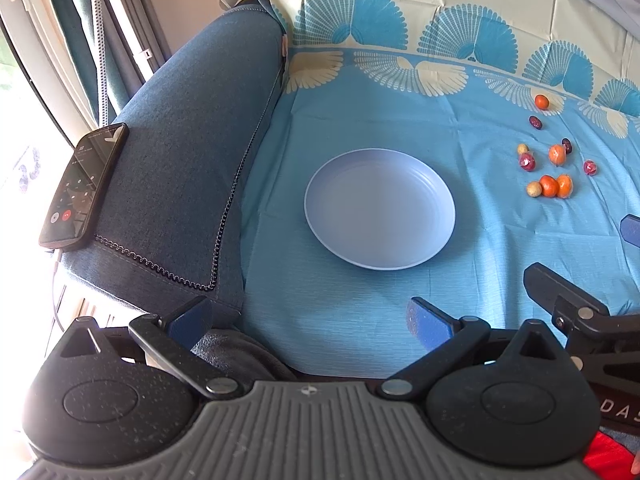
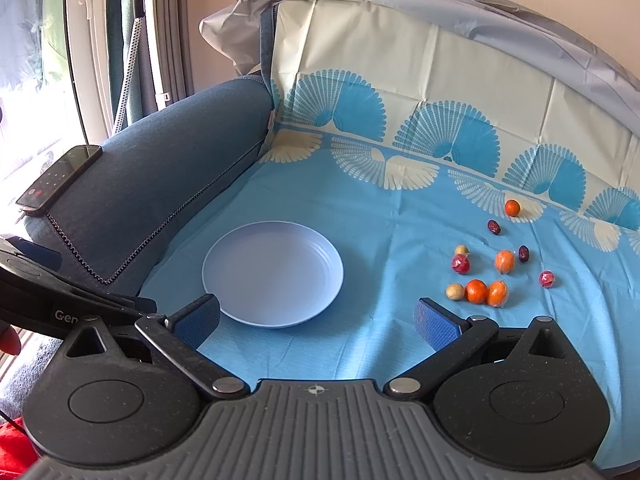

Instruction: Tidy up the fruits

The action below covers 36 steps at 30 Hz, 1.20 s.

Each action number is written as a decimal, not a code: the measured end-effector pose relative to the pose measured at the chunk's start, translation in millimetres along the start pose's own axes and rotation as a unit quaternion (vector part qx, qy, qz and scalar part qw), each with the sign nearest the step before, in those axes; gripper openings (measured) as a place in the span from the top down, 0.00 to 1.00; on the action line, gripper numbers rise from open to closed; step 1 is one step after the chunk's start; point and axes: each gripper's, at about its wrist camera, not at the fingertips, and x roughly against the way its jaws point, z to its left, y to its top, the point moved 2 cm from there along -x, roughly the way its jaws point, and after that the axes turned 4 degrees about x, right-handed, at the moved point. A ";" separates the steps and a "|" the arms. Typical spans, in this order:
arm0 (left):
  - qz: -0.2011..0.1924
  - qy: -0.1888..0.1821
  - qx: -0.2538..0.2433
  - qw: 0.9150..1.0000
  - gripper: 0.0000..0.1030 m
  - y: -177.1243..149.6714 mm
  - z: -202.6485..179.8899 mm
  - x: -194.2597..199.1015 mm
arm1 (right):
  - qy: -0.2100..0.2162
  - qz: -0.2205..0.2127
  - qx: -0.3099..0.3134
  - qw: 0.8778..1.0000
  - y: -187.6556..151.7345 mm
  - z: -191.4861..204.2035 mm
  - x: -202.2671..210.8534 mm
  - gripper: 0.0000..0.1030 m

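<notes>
The left gripper (image 1: 308, 320) and right gripper (image 2: 316, 318) both hang with jaws spread wide, gripping and touching nothing. The plate (image 2: 240, 312) lies bare just ahead of them; the scattered fruits (image 2: 476, 291) rest on the cloth to its right

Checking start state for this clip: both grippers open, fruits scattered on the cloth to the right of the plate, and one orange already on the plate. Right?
Not quite: the plate is empty, as the right wrist view shows. All the fruits, oranges included, lie on the cloth to its right. Both the left gripper and right gripper are open.
</notes>
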 end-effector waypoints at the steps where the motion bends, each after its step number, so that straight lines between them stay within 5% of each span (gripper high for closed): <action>1: 0.000 0.000 0.000 1.000 0.00 0.2 0.1 0.1 | 0.000 0.000 0.000 1.000 -0.1 -0.2 0.1 0.00; 22: 0.005 0.003 -0.003 1.000 0.00 1.6 0.3 -3.6 | 0.000 0.001 -0.007 1.000 -0.8 0.7 -2.5 0.00; 28: 0.006 -0.004 0.001 1.000 0.00 5.1 -3.3 -6.3 | 0.040 -0.021 -0.063 0.997 -1.8 -15.0 -0.6 0.00; 36: 0.009 -0.046 -0.005 0.999 0.00 23.5 -54.2 -22.9 | -0.033 -0.046 -0.138 0.989 -24.8 -82.9 -6.5 0.00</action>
